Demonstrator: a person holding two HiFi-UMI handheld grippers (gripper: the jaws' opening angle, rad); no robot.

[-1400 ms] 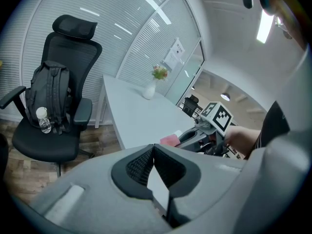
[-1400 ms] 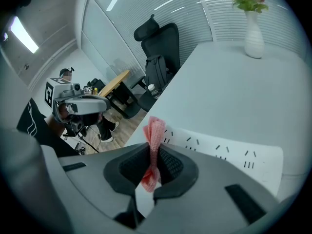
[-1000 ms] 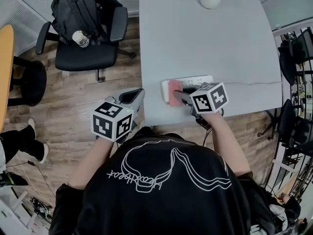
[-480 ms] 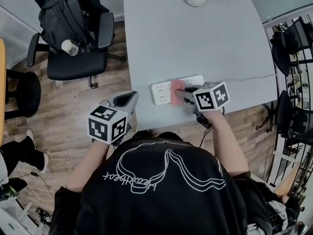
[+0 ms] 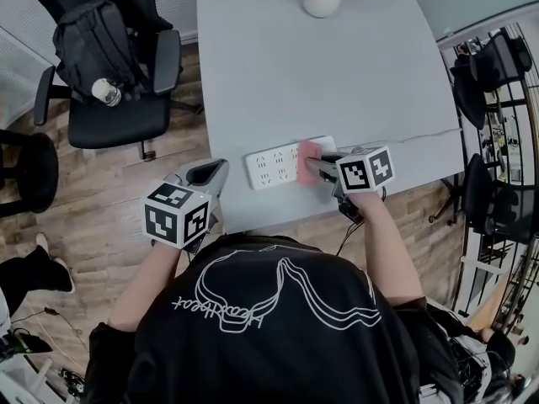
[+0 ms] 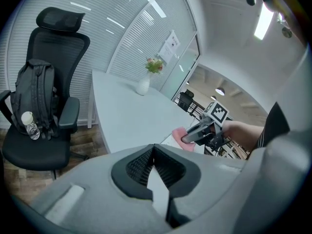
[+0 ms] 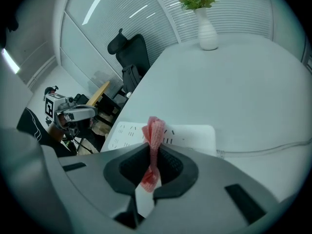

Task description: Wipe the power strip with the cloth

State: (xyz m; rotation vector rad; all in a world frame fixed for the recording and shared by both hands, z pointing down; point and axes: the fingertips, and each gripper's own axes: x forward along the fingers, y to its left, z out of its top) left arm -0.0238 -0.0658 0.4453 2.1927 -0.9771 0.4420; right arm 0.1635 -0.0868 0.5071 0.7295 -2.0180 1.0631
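cloth slid rightward, more power strip uncovered

Power strip at the table's near edge
Cloth on its right part; vase far behind; chair left of the table.

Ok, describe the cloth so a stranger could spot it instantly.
Start at the big pale table; near its front edge lies a white power strip. The cloth is the small pink piece on the strip's right end, pinched in the right hand-held gripper. Nothing else nearby is pink.
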